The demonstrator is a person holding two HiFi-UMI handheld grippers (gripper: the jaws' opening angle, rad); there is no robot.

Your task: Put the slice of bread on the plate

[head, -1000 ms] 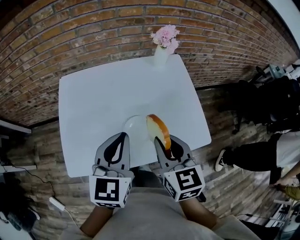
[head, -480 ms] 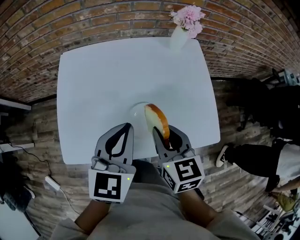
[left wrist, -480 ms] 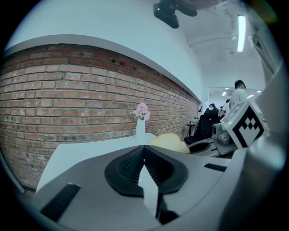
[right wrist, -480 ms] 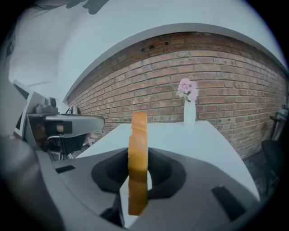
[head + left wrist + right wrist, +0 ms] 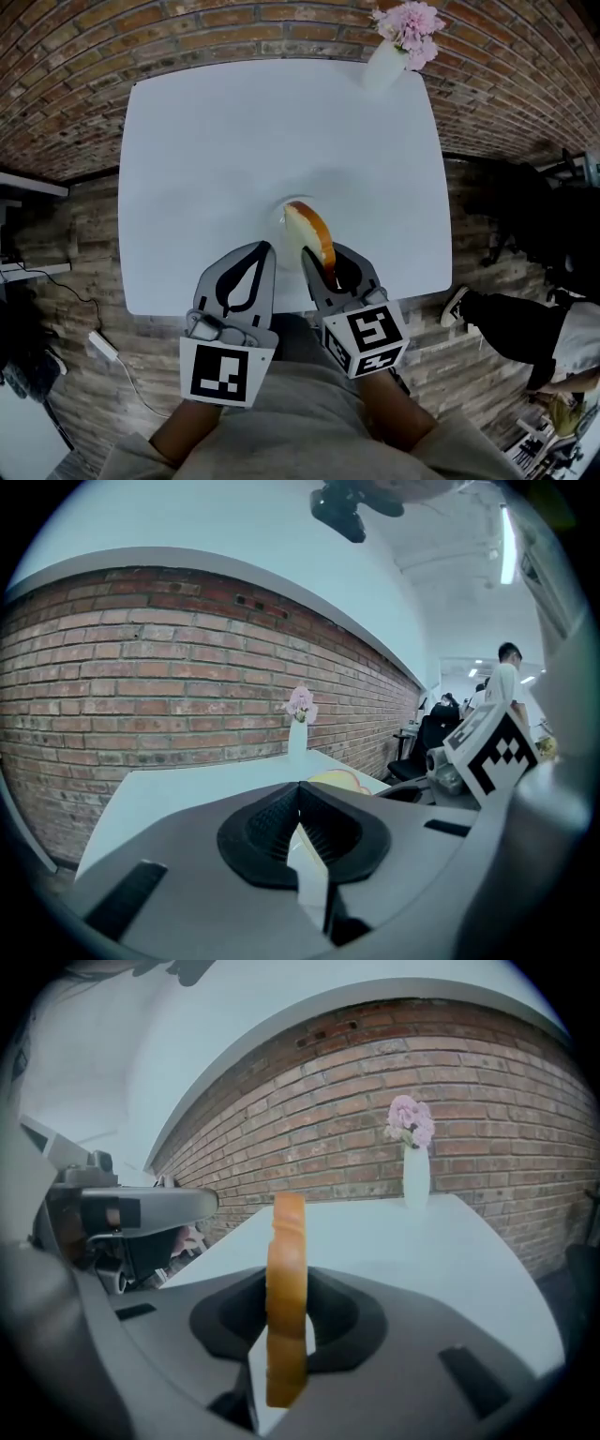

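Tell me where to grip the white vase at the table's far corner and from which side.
Grip the white vase round its plain body, below the pink flowers, jaws level. It stands upright and slim at the table's far right corner, with the brick wall behind, so coming from the near side over the tabletop looks safest.

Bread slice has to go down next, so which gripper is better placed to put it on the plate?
Right. The right gripper grips the bread slice upright, just at the plate; the left gripper is shut and empty.
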